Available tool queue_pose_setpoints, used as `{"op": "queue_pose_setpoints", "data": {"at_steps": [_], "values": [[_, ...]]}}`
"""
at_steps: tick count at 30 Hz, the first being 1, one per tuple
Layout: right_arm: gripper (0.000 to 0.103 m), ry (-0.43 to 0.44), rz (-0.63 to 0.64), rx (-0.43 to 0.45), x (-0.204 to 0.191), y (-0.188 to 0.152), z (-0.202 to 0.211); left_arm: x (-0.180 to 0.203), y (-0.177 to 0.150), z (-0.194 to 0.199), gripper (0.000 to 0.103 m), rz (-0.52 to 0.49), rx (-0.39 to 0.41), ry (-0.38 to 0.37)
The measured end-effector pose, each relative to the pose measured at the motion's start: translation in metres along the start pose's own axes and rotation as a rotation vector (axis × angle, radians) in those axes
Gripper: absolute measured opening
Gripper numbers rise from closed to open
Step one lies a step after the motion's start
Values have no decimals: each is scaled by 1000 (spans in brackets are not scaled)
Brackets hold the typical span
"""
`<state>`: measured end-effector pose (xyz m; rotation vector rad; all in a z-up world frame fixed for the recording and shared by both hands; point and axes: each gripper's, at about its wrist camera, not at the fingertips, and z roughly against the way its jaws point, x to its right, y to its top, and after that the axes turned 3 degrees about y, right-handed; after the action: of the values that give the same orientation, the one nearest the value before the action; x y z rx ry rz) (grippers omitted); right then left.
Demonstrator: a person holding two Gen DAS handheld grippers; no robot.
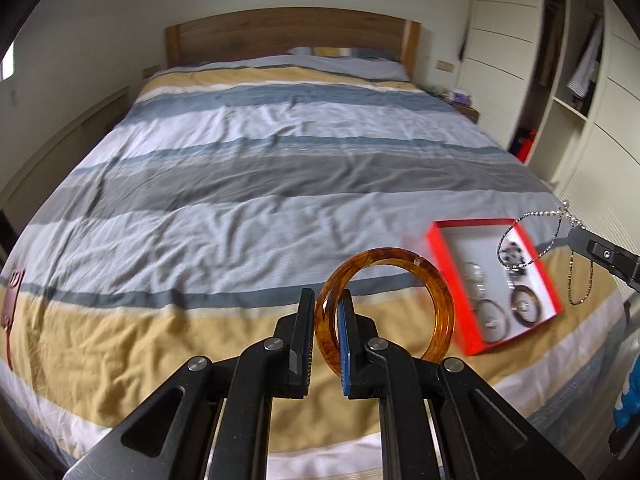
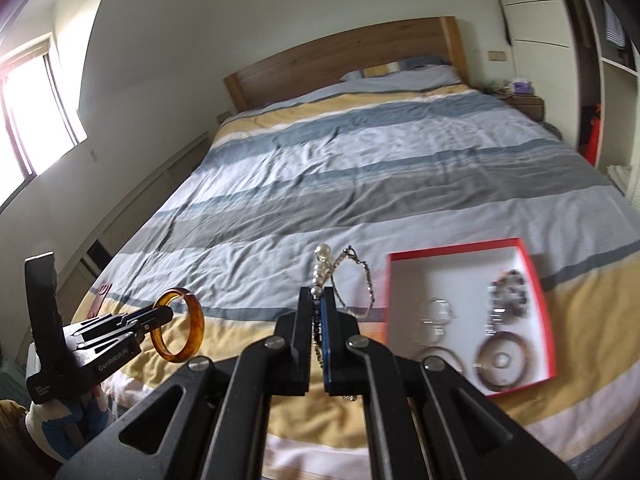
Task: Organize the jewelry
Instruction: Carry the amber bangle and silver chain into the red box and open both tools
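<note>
My left gripper (image 1: 326,300) is shut on an amber bangle (image 1: 436,292) and holds it above the bed's foot; it also shows in the right wrist view (image 2: 160,316) with the bangle (image 2: 196,320). My right gripper (image 2: 318,296) is shut on a pearl and chain necklace (image 2: 324,268), which dangles in loops. In the left wrist view the right gripper (image 1: 600,252) holds the necklace (image 1: 560,216) over the far edge of a red box (image 1: 448,276). The red box (image 2: 544,308) with a white inside lies on the bed and holds several bracelets and rings.
The striped duvet (image 1: 240,184) covers the bed. A brown leather strap (image 1: 12,296) lies at the bed's left edge. A nightstand (image 2: 524,100) and white wardrobe (image 1: 572,80) stand on the right. A window (image 2: 36,108) is on the left.
</note>
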<state>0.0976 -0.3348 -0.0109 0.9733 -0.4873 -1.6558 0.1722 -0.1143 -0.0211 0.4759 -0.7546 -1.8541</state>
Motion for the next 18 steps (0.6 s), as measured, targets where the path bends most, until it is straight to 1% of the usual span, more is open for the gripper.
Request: {"op": "queue_pose_setpoints", "data": {"at_steps": [4, 8, 12, 18], "values": [[3, -45, -17, 2, 35, 0, 10, 46, 11, -17, 10, -45, -17, -49], [3, -74, -39, -21, 72, 1, 5, 87, 18, -41, 10, -83, -45, -90], [3, -103, -47, -57, 103, 2, -14, 128, 24, -76, 10, -127, -84, -117], [3, -132, -76, -98, 140, 6, -53, 164, 30, -127, 10, -190, -125, -122]]}}
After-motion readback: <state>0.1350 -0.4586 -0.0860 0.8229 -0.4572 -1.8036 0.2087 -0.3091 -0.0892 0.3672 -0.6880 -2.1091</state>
